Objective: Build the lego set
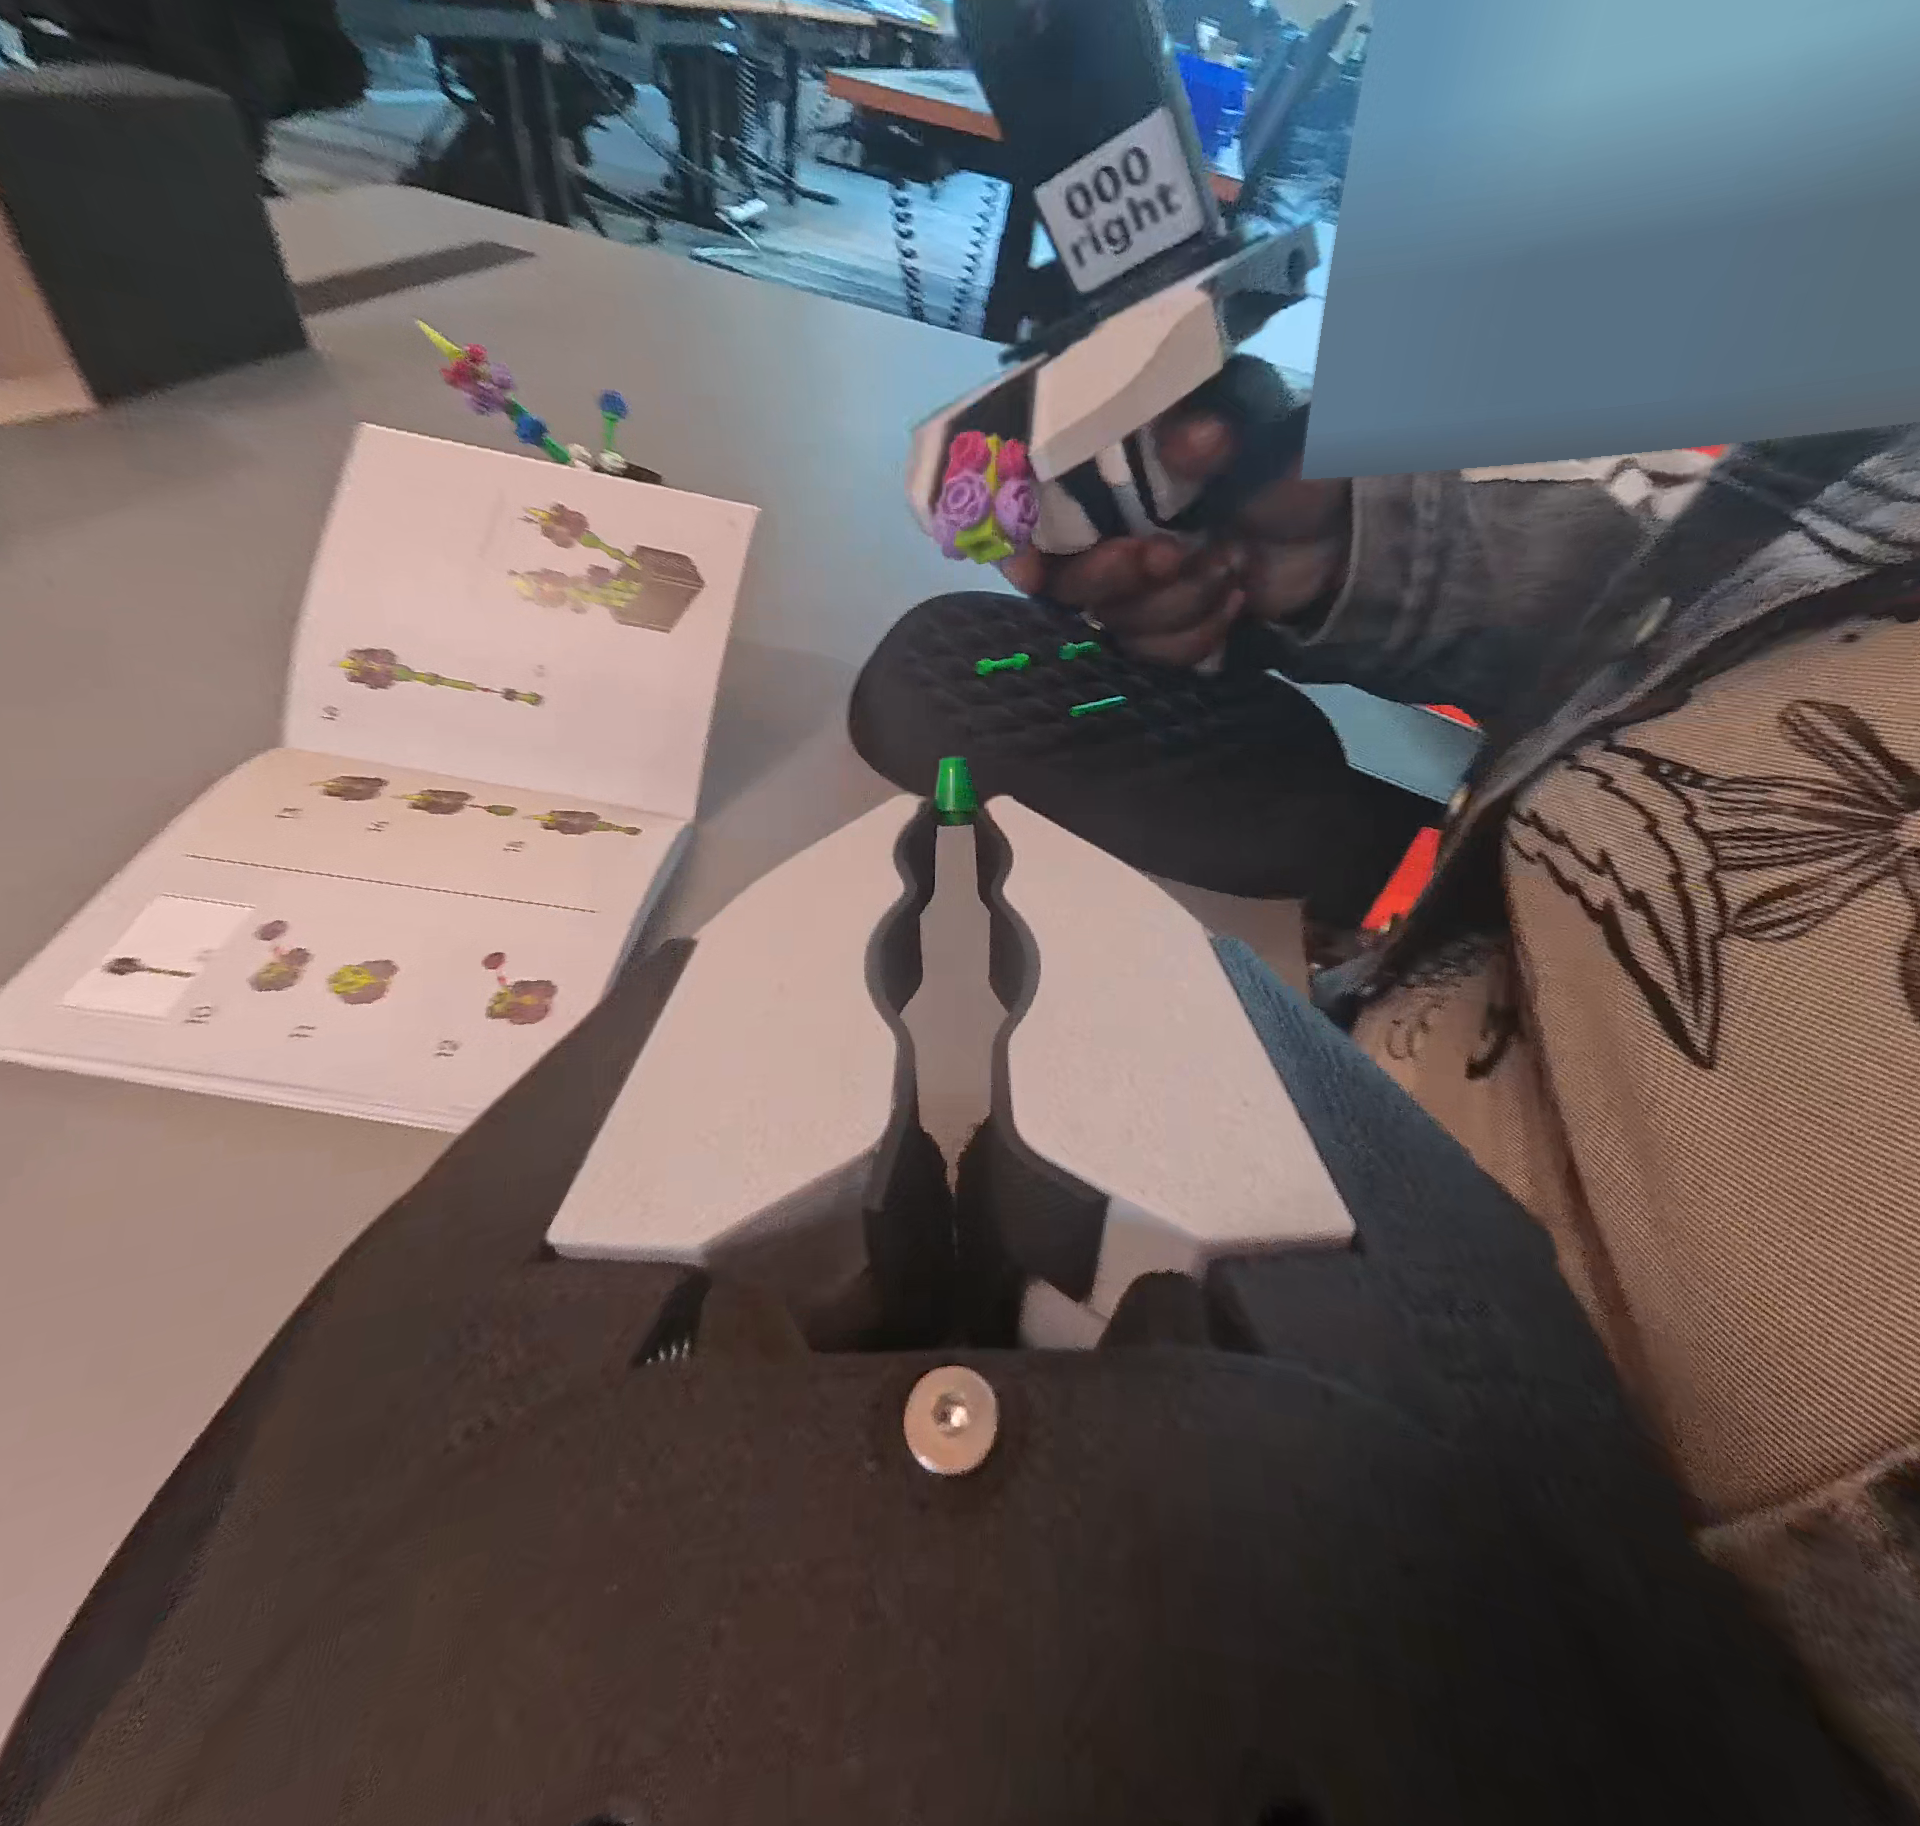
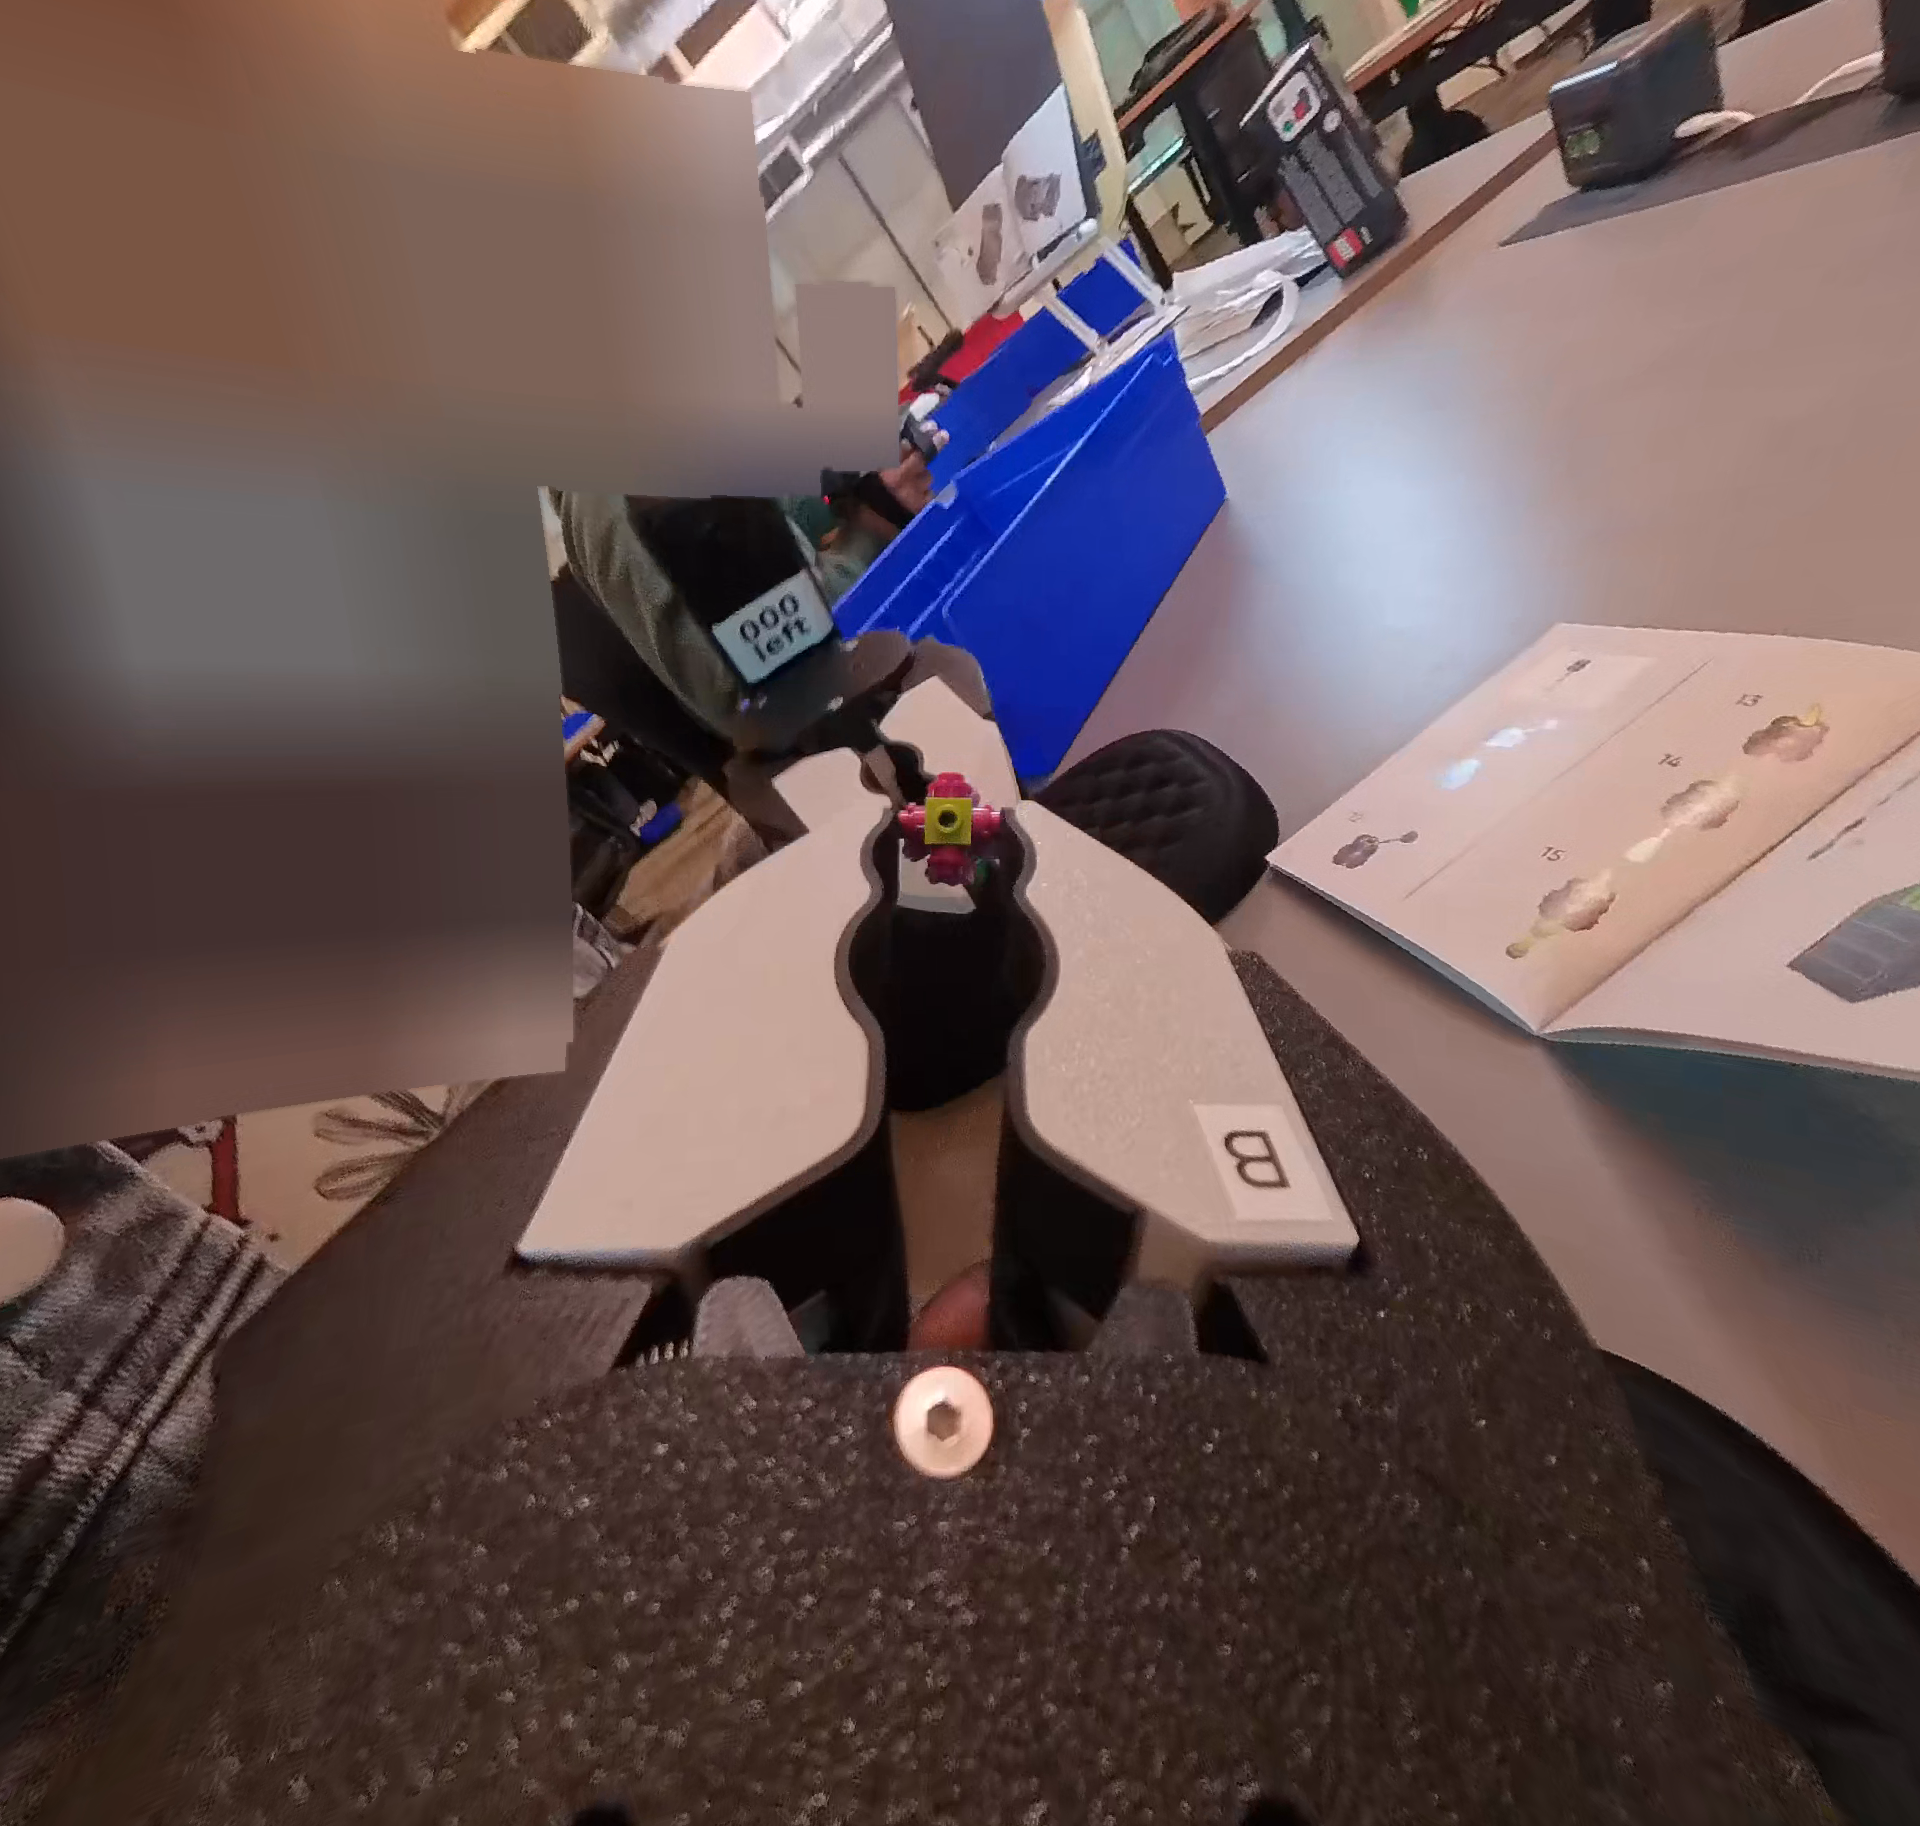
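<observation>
- Left gripper [image 1: 954,812] pinches green cone piece [image 1: 953,791] at its fingertips.
- Right gripper [image 2: 951,831] clamps flower cluster [image 2: 950,826], raised above the table [image 1: 156,581].
- Align cone with the cluster's lime centre hole; press straight.

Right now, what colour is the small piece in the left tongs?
Green; the small cone piece shows best in the left wrist view.

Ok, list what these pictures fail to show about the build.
- Left wrist view: the green piece in the left hand-held gripper; its lower part sits between the fingertips.
- Right wrist view: the flower cluster in the right hand-held gripper; its far side faces away.
- Left wrist view: booklet steps are blurred.
</observation>
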`<state>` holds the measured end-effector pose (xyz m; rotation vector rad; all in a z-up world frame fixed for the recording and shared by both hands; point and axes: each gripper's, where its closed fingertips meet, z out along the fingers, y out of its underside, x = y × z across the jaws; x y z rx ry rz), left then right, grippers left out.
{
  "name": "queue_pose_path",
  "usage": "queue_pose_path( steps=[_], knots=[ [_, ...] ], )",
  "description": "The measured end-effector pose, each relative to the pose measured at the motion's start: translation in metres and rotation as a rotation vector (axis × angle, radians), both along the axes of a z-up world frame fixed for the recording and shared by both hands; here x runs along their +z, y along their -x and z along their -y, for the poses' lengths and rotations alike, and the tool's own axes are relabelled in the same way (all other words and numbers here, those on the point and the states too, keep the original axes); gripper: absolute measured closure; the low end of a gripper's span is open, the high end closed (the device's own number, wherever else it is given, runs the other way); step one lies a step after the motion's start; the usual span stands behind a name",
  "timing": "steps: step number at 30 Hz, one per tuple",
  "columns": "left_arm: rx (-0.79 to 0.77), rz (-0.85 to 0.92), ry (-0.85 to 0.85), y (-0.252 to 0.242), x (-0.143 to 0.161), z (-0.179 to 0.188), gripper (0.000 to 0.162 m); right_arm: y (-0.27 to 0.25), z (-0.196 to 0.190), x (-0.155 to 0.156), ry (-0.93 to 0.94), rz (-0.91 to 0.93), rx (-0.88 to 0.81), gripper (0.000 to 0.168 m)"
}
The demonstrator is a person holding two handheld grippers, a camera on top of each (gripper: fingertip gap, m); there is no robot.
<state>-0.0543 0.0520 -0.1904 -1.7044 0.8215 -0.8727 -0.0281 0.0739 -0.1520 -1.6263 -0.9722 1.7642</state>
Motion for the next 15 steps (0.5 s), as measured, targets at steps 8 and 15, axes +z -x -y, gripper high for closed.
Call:
queue_pose_path(
  steps=[8, 15],
  knots=[
    [-0.155, 0.068, 0.129, -0.006, -0.001, 0.009, 0.156, 0.006, 0.010, 0.003, -0.042, -0.045, 0.092, 0.151],
    [-0.191, 0.122, 0.173, -0.005, 0.002, 0.011, 0.156, 0.015, 0.016, 0.000, -0.011, -0.041, 0.076, 0.150]
  ],
)
